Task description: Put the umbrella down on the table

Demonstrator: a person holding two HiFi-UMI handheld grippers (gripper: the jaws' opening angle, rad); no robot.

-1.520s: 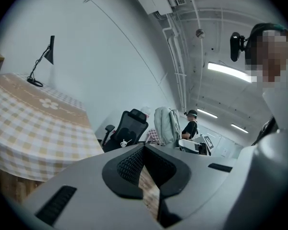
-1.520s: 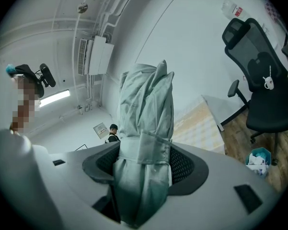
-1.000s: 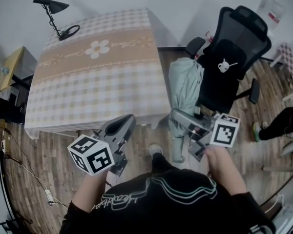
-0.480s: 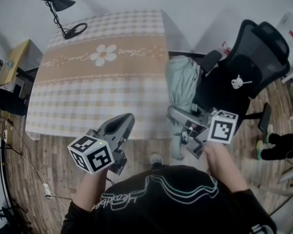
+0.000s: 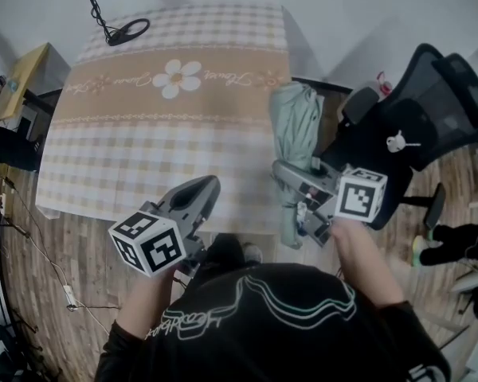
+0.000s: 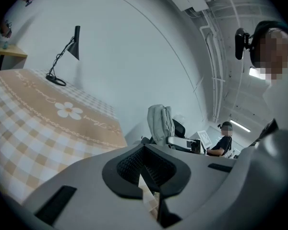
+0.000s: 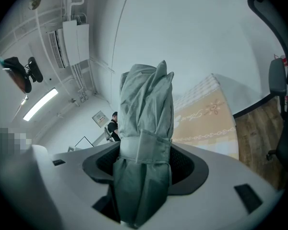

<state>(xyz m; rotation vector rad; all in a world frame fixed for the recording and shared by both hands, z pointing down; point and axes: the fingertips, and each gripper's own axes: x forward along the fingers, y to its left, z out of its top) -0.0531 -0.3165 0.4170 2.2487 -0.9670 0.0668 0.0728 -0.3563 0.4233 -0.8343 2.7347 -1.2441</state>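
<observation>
A worktop (image 5: pixel 143 157) lies ahead of both grippers under a beige-and-white checked cloth. A tan band with a white daisy (image 5: pixel 177 76) runs across the cloth. At the worktop's far end, well beyond the left gripper (image 5: pixel 207 185), stands a black desk lamp (image 5: pixel 126 32) on a round base. The floor (image 5: pixel 32 293) is wood plank and the walls are pale. A black office chair (image 5: pixel 414 126) stands just right of the right gripper (image 5: pixel 291 193), and a small yellow side table (image 5: pixel 20 70) sits far off to the left gripper's left.

The right gripper is clenched on the umbrella (image 5: pixel 293 126), its jaws wide around the bundle. The umbrella is folded, pale grey-green and creased, and bound by a strap (image 7: pixel 141 150) of the same cloth right at the jaws. It stands upright in the grip, with most of its length rising beyond the jaws and a shorter end hanging below. It is off the worktop, beside the worktop's right edge, between that edge and the chair.

The left gripper's jaws are drawn together on nothing, pointing out over the near part of the cloth.
</observation>
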